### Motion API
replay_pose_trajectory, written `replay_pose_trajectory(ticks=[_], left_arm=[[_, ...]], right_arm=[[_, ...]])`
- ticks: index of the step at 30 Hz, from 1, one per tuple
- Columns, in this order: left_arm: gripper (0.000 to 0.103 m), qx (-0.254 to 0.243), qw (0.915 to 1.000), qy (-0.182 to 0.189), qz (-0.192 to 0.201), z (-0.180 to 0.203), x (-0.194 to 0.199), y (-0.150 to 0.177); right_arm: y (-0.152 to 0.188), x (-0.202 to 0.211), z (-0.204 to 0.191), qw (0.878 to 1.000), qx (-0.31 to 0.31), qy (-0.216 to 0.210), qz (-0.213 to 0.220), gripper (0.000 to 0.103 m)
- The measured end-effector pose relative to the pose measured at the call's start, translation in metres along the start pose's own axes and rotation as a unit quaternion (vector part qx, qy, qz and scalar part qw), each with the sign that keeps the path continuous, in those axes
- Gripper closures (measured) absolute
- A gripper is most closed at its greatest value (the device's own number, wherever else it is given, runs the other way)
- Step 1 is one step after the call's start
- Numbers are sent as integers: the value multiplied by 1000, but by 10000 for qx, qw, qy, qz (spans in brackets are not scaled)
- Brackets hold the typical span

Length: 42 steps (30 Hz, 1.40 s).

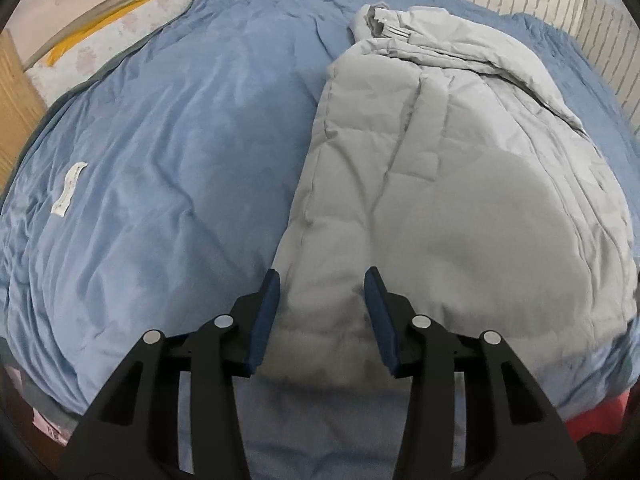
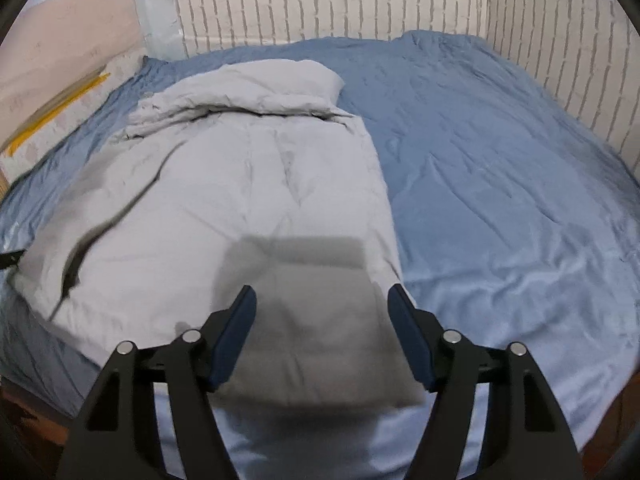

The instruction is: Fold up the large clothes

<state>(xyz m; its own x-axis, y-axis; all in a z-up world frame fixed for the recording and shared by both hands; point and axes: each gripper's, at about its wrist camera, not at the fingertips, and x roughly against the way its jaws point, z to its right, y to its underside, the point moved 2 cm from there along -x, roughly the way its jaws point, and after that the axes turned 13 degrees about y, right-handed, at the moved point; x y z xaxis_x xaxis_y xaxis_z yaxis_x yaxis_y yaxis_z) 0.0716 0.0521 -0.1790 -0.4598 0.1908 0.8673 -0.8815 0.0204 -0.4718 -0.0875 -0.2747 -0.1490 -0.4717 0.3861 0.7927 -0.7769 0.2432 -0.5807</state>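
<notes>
A light grey padded jacket (image 1: 440,184) lies on a blue bed cover (image 1: 180,152), folded into a long shape with its sleeves tucked over the body. My left gripper (image 1: 323,276) is open and empty, hovering over the jacket's near left hem corner. In the right wrist view the same jacket (image 2: 248,184) lies on the blue cover (image 2: 500,168). My right gripper (image 2: 323,290) is open and empty above the jacket's near right hem corner. Neither gripper visibly touches the fabric.
A white brick-pattern wall (image 2: 340,4) runs along the far and right sides of the bed. A white label (image 1: 70,188) lies on the cover at the left. A wooden panel (image 1: 16,100) and yellow strips (image 1: 120,20) show beyond the bed's left edge.
</notes>
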Motion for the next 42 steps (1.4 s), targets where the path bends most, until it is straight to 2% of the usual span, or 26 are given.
replay_pose_trajectory(ticks=[3,5,13,18,20,21,22,23,25,26,27,31,32,36,42], left_arm=[[60,-94,9998,-77,-134,-3,-9,11],[62,-144,9996,-54,-240,-5,-24,16],[62,-151,9993,117,-323,-9,-45,16],[63,-46,9994,98,-321,-5,-38,8],[52,93,9998,186,-59,-6,-26,2],[34,122,9998,156,50,-8,-21,2],[24,147,9996,65,234,-12,-13,3],[24,160,9993,3,333,-13,-11,3],[24,238,9993,64,293,-17,-13,4],[24,272,9992,51,277,-19,-15,6],[24,280,9992,36,273,-19,-16,7],[24,320,9991,93,248,-18,-21,10],[23,337,9991,112,243,-19,-21,11],[19,424,9986,206,233,-27,-19,18],[19,484,9972,515,234,-26,-19,20]], right_arm=[[11,-11,3,9996,40,60,-269,53],[17,-19,1,9992,172,167,-323,55],[20,-45,-3,9980,274,126,-554,55],[16,-37,1,9983,234,77,-537,54],[13,-28,5,9993,129,34,-356,54],[12,-24,8,9997,47,40,-226,54],[11,-22,9,9999,-5,55,-159,53],[11,-20,11,9999,-91,44,-68,53],[11,-20,13,9998,-201,50,30,52],[12,-20,13,9997,-239,69,53,47],[13,-20,13,9996,-276,93,72,36],[19,-20,15,9992,-356,139,117,30],[19,-20,16,9992,-357,164,102,25],[22,-22,21,9987,-451,220,67,23],[25,-23,24,9985,-514,187,30,23]])
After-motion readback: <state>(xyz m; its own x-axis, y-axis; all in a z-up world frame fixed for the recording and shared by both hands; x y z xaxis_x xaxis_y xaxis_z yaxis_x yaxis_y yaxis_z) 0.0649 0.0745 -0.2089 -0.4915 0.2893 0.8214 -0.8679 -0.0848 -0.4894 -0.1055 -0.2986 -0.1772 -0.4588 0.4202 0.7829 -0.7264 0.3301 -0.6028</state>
